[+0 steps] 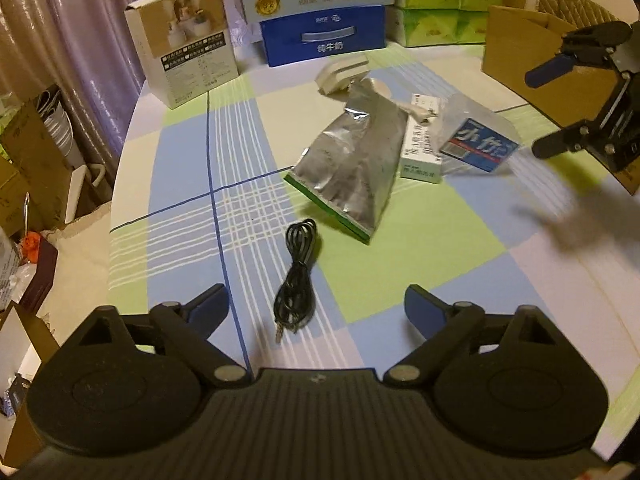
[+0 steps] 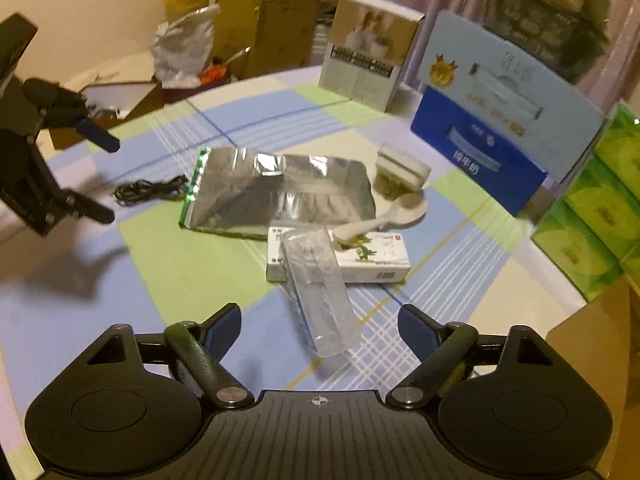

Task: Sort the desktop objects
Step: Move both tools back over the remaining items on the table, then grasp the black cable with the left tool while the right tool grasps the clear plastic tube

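On the checked tablecloth lie a coiled black cable point(image 1: 295, 276) point(image 2: 149, 191), a silver foil bag point(image 1: 347, 164) point(image 2: 276, 194), a white medicine box point(image 1: 423, 147) point(image 2: 372, 258), a clear plastic pack point(image 1: 478, 140) point(image 2: 318, 292) leaning on the box, a white spoon point(image 2: 384, 220) and a beige clip-like object point(image 1: 343, 74) point(image 2: 400, 172). My left gripper point(image 1: 316, 312) point(image 2: 107, 178) is open and empty, just before the cable. My right gripper point(image 2: 320, 330) point(image 1: 540, 112) is open and empty, just before the clear pack.
A white product box point(image 1: 188, 40) point(image 2: 370, 48), stacked blue milk cartons point(image 1: 320, 12) point(image 2: 496, 120) and green tissue packs point(image 1: 444, 0) point(image 2: 600, 216) stand along the table's far side. An open cardboard box point(image 1: 520, 52) stands at the right edge. Boxes and clutter stand beyond the table's left edge.
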Available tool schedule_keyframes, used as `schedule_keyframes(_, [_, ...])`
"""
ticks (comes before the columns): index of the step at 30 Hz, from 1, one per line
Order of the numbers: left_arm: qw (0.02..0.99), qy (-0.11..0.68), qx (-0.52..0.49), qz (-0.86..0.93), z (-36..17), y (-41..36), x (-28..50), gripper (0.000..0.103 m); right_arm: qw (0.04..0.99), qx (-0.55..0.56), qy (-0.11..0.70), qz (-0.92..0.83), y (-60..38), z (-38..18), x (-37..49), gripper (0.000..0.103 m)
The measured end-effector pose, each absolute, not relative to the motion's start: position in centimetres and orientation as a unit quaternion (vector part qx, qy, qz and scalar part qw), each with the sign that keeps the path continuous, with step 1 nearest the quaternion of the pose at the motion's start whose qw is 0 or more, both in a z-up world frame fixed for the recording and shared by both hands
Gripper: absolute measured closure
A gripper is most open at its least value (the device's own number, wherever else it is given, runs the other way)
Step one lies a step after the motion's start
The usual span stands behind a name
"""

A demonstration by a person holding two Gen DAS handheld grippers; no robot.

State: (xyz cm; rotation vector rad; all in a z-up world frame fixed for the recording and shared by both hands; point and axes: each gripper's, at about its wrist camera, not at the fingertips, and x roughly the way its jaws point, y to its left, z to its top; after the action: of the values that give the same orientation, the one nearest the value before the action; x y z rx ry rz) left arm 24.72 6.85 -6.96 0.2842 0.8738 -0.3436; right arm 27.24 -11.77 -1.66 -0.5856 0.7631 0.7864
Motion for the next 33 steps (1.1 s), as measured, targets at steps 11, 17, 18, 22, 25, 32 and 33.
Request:
schedule_keyframes(11, [0.87, 0.435, 0.14, -0.188, -8.8, 6.9, 28.5, 0.032, 0.796, -0.279, 0.378, 0.382, -10.6, -3.5, 29.3, 0.032])
schedule_keyframes(17, [0.863, 0.449, 0.137, -0.188, -9.8, 6.9, 29.3, 0.05, 0.791, -0.278, 0.388, 0.383, -10.0, -4.1, 30.2, 0.045])
schedule_keyframes(18, [0.862, 0.451, 0.135, -0.188, -9.9, 6.9, 29.4, 0.053, 0.791, -0.277, 0.388, 0.383, -9.9, -4.1, 30.3, 0.046])
schedule_keyframes(22, [0.862, 0.454, 0.127, -0.188, -10.0, 6.9, 29.6, 0.056, 0.793, -0.27, 0.388, 0.385, -9.7, -4.0, 30.5, 0.051])
schedule_keyframes(25, [0.859, 0.458, 0.124, -0.192, -10.0, 6.7, 29.7, 0.06, 0.793, -0.269, 0.388, 0.385, -9.4, -4.0, 30.5, 0.063])
schedule_keyframes(32, [0.862, 0.469, 0.088, -0.172, -9.9, 6.6, 29.5, 0.077, 0.81, -0.246, 0.39, 0.362, -9.7, -3.7, 28.9, 0.075])
schedule_keyframes(33, [0.862, 0.471, 0.084, -0.169, -9.8, 6.5, 29.4, 0.086, 0.812, -0.24, 0.392, 0.359, -9.9, -3.5, 28.5, 0.075])
